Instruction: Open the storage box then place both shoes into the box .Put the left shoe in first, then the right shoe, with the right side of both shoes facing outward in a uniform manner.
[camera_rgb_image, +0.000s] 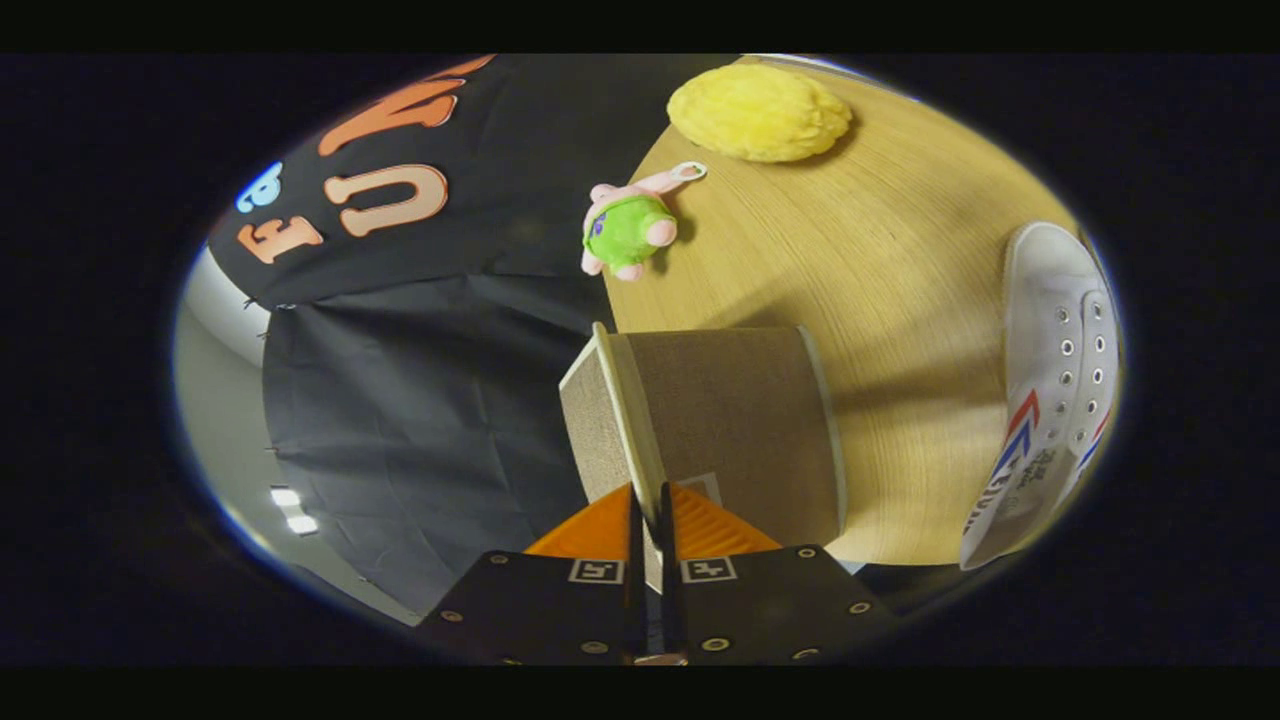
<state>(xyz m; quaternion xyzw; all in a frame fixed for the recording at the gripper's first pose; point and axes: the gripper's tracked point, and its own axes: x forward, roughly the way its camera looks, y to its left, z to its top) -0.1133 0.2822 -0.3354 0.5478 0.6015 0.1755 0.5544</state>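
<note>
Fingers (652, 520): closed, pinching the thin pale-edged lid (628, 415) of the brown fabric storage box (735, 425).
Box: just ahead of the fingers, on the wooden bench (880, 250).
White canvas shoe (1050, 380): right of box, well apart, lengthwise alongside.

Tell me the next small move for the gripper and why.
Probably keep swinging the lid further back. The gripper has its jaws nearly closed on the lid's thin edge, the lid stands tilted up, and the white shoe lies untouched on the table, so opening seems unfinished.
</note>
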